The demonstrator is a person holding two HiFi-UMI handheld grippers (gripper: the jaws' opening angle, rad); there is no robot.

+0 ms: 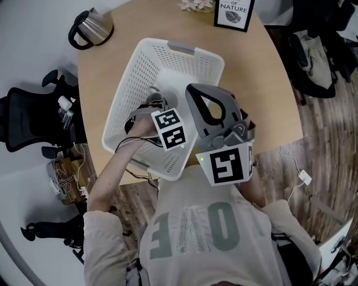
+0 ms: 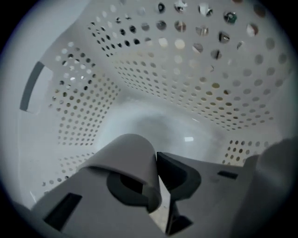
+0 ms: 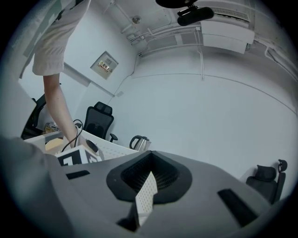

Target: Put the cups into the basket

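Observation:
A white perforated basket [image 1: 124, 84] stands on the round wooden table [image 1: 263, 84]. My left gripper [image 1: 152, 104] reaches down inside it. In the left gripper view, the gripper [image 2: 157, 160] is shut on the wall of a pale grey cup [image 2: 132, 155], with the basket's holed sides [image 2: 186, 69] all around and its floor just beyond. The cup is mostly hidden in the head view. My right gripper [image 1: 196, 92] is raised above the basket's right side. It [image 3: 150, 155] points at a bare wall, shut with nothing in it.
A steel kettle [image 1: 92, 28] sits at the table's far left edge. A framed print [image 1: 234, 14] and some flowers [image 1: 196, 4] stand at the back. Black office chairs [image 1: 28, 117] and loose cables [image 1: 67, 173] crowd the left. The basket rim [image 3: 109, 148] shows low in the right gripper view.

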